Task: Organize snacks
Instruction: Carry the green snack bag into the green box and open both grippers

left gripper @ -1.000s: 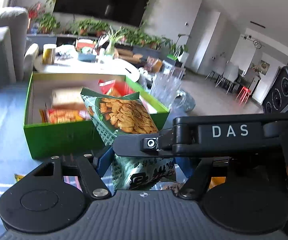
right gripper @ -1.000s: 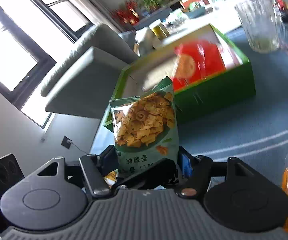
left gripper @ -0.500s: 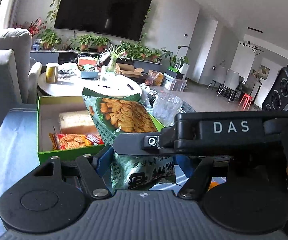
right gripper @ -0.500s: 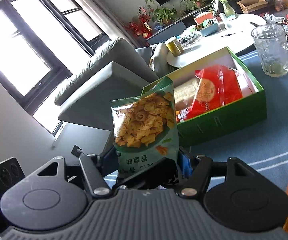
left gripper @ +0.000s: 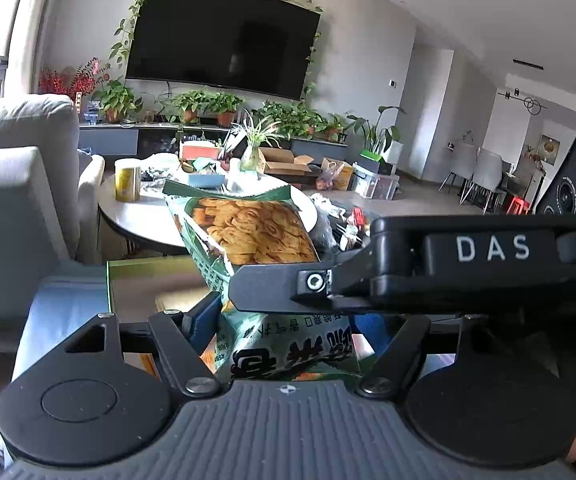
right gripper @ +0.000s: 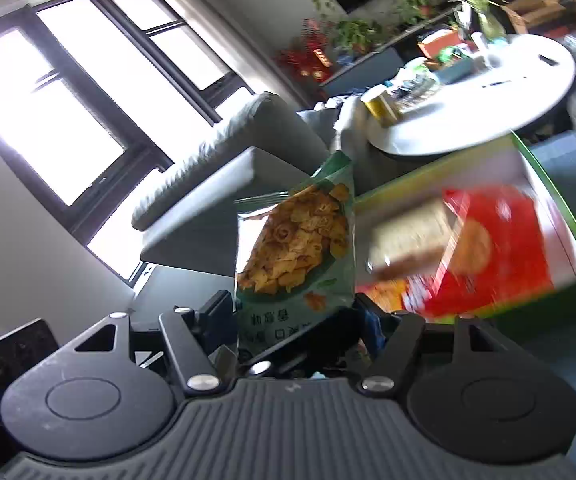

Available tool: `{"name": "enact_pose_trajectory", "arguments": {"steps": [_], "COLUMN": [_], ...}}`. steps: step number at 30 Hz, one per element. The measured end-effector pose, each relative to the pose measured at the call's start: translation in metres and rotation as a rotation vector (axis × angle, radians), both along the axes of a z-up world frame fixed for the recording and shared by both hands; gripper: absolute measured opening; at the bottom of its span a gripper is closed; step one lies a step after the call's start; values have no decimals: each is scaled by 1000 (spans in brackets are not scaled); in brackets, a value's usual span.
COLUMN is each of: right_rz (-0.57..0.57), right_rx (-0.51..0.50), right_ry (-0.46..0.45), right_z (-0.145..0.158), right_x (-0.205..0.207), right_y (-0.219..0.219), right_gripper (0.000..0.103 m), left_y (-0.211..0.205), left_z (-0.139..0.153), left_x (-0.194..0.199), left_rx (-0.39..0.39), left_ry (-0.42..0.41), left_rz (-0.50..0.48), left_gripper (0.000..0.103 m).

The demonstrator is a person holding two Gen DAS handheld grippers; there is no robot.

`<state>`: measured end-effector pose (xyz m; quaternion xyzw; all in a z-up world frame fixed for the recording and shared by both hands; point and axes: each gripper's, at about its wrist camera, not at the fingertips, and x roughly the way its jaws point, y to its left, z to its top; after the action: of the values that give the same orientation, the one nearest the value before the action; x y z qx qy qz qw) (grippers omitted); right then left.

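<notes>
**Spotter:** Lifting has carried the green foil bag of golden crisps (right gripper: pixel 300 248) higher; the open green cardboard box (right gripper: pixel 548 292) now sits lower ahead, so you're close to dropping it in.

**Operator:** Grips?

**Spotter:** Your right gripper (right gripper: pixel 300 320) pinches the bag's bottom. Your left gripper (left gripper: pixel 283 320) has just been opening its jaws around the bag. The right one hides whether the left's pads press. The box's contents are blurred.

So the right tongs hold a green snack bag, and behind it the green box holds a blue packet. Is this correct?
Not quite: the packet in the green box is red, not blue, as the right wrist view shows. The rest stands: the right tongs hold the green snack bag, with the box behind it.
</notes>
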<state>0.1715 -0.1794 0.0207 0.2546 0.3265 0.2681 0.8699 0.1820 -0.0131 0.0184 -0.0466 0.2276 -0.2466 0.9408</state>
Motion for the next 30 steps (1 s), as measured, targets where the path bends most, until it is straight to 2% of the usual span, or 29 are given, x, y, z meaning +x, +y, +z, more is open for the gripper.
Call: {"name": "enact_pose_trajectory", "arguments": {"steps": [5, 18, 22, 25, 27, 30], "right_rz": [17, 27, 31, -4, -43, -63], "right_rx": [17, 20, 12, -55, -94, -86], "right_ry": [-7, 102, 128, 127, 107, 94], "right_z": [4, -42, -51, -53, -50, -38], "right_x": [31, 76, 85, 86, 82, 74], "right_y": [1, 17, 23, 23, 15, -5], "right_gripper": [56, 56, 56, 61, 61, 61], "left_y": [1, 17, 22, 29, 37, 46], "left_z": [3, -43, -53, -58, -58, -53], "left_x": [27, 72, 78, 80, 76, 66], "left_rx": [9, 20, 24, 16, 0, -20], "left_ry": [-9, 106, 134, 160, 158, 145], "left_rz": [20, 45, 51, 86, 116, 134], "left_gripper": [69, 69, 69, 70, 70, 70]}}
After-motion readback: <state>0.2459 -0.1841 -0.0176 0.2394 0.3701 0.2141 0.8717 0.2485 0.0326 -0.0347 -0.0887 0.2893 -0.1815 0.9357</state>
